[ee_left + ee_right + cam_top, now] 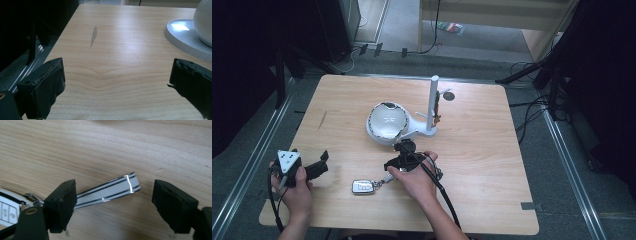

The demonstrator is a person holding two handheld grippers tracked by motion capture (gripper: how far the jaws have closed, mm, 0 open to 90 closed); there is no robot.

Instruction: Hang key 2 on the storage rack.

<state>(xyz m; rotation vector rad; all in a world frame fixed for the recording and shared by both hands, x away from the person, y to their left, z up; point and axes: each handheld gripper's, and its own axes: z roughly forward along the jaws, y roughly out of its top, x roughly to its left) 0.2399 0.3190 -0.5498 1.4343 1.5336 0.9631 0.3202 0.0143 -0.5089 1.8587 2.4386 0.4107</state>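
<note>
Two grippers at work near a white lamp-like stand [388,122] in the middle of the wooden table [482,165]. Just in front of that stand, toward the person: right gripper [402,159], held in the right hand [418,176], jaws apart and gripping nothing. Between those spread jaws in the right gripper view: a white strap with black stripes [110,191], lying on the wood, its near end hidden behind one jaw, whether touching that jaw impossible to tell. At the strap's other end, a metal ring and a car key fob [363,187], cut off at the frame edge in the right gripper view. Well to the left of the stand, near the table's edge: left gripper [319,165], released, bare wood between its jaws. Stand's base cut off at the right in the left gripper view.
</note>
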